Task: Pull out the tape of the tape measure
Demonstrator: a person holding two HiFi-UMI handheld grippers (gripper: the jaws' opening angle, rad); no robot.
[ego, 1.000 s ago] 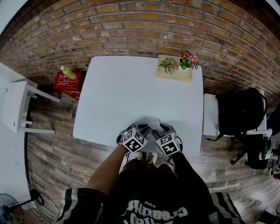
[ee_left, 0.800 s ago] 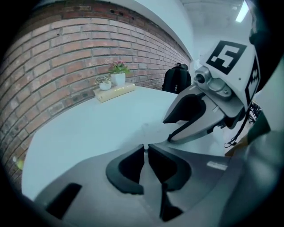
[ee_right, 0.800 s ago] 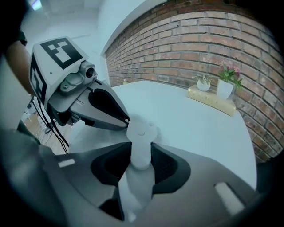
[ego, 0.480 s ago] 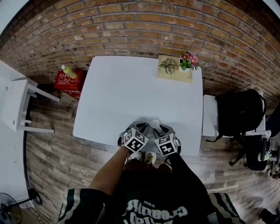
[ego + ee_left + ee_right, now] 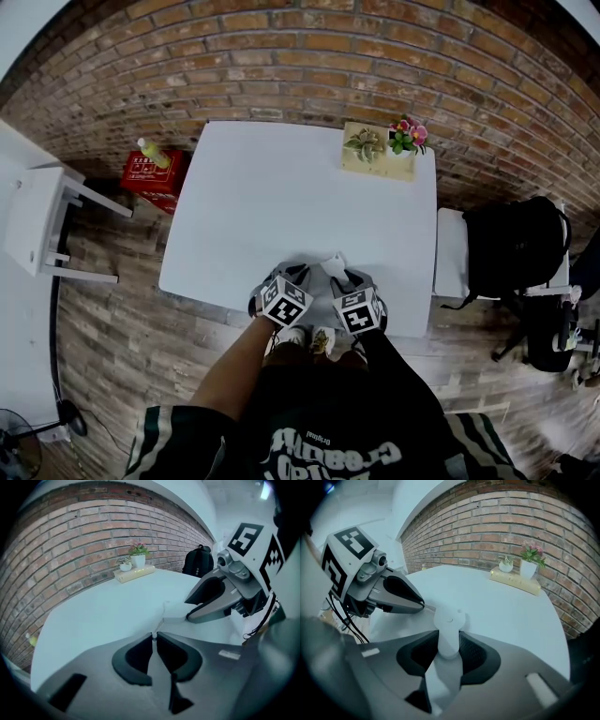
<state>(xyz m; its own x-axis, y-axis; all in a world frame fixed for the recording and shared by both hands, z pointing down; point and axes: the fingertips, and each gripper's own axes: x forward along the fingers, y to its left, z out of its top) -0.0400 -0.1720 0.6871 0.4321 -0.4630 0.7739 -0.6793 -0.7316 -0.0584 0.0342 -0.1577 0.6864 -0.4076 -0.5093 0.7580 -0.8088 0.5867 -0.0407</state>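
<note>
Right at the near edge of the white surface [image 5: 281, 197], the white tape measure [image 5: 449, 620] is clamped in the right gripper [image 5: 449, 638], whose jaws have just been closing on it. Just beside it, the tape tip [image 5: 153, 632] is pinched by the left gripper [image 5: 153, 637], jaws nearly pressed together. Way at the back, potted plants [image 5: 403, 136] are parked by the brick wall [image 5: 300, 66].

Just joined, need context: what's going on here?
A person stands at the near edge of a white table with a tool in each hand. The right tool has just closed its jaws on a white tape measure. The left tool is pinched on the tape end beside it. Hardly any tape is out yet.
</note>
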